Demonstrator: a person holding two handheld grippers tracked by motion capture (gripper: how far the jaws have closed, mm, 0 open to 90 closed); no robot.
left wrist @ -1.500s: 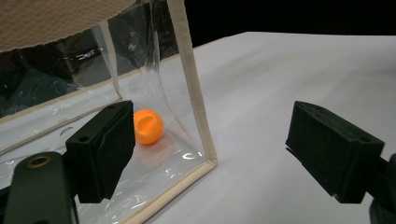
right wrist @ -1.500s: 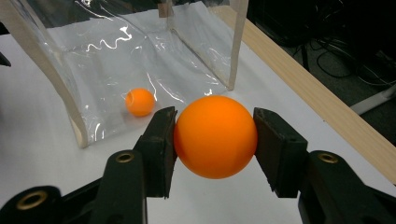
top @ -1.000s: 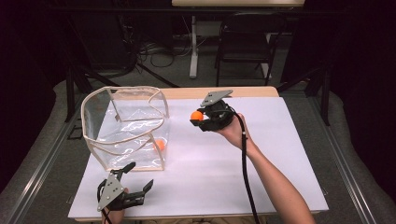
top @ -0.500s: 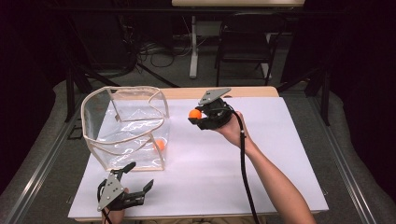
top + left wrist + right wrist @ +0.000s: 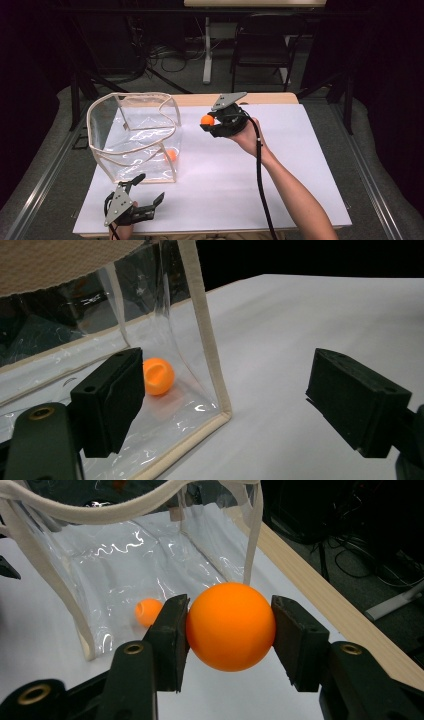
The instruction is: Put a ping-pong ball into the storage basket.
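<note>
Gripping: right gripper [image 5: 231, 630] has its two black jaws clamped on a smooth round orange ball [image 5: 231, 626], one pad on each side, ball sitting right in the middle.
Held ball spot: up off the table in the high view [image 5: 207, 120], just right of the bag's open top, near the far edge of the white sheet.
Left jaws: left gripper [image 5: 240, 400] is wide open, nothing between the pads, just bare table showing in the gap.
Left gripper spot: low at the near edge of the table [image 5: 142, 207], just in front of the bag's near corner.
Bag: clear soft plastic bag with beige fabric trim [image 5: 135, 145], standing upright with its mouth open, on the left half of the table.
Inside the bag: a second small orange ball [image 5: 158, 375] lying on the bag's floor close to the near right corner, behind the clear wall.
Table: white sheet over a wooden tabletop [image 5: 300, 165].
</note>
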